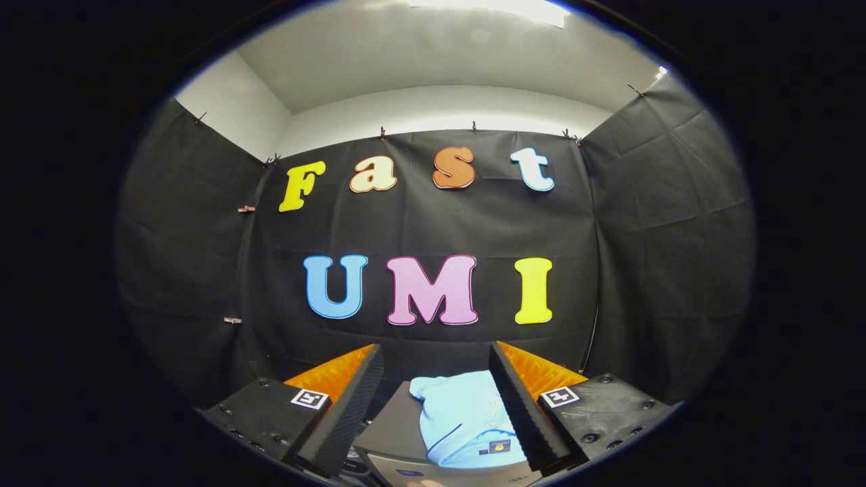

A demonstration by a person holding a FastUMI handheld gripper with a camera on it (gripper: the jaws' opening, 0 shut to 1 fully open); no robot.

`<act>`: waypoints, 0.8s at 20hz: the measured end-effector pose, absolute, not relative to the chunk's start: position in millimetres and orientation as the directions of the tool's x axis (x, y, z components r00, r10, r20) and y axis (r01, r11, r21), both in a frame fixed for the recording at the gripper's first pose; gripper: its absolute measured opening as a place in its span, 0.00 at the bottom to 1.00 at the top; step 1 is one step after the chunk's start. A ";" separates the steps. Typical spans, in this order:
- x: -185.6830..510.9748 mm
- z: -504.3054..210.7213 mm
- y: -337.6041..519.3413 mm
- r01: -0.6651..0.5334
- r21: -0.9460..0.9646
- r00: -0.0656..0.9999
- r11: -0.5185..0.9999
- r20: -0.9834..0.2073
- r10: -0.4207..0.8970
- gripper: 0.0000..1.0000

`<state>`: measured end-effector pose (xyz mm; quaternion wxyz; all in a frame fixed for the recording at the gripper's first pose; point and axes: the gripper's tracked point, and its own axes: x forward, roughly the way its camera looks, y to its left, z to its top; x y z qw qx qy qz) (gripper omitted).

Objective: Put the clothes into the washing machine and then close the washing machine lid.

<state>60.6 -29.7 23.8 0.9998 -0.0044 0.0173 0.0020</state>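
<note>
The claw [436, 399] stands wide, its two fingers spread apart and gripping nothing, and it points almost level at the booth's black wall rather than down at the work. Below and between the fingers lies the light blue garment [467, 419], folded or loosely bundled, with a dark thin stripe and a small tag near its closer edge; it rests on a dark flat panel [389, 426] that sits under the claw, and whether that panel is the washing machine's lid, its top or just the surface cannot be told from here. The garment lies nearer the right finger, whose inner face partly hides its right side, while a gap of bare panel separates it from the left finger. The step in hand looks like the first pick of the clothes. To do it well, the claw probably needs to tilt downward so the fingertips reach the cloth, and to shift a little to the right so the garment's bulk sits midway between the fingers. Pinching a raised fold rather than a flat edge should give a firmer hold, since soft cloth slips and trails. The drum opening is not visible, so the carry path cannot be judged yet.
</note>
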 end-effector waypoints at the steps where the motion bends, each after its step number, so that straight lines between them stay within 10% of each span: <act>1: 67.0 27.7 -30.7 -0.005 0.000 0.999 1.000 -0.035 0.005 0.98; 16: 183.1 -10.6 -80.6 0.092 0.033 0.959 0.995 -0.270 -0.080 0.99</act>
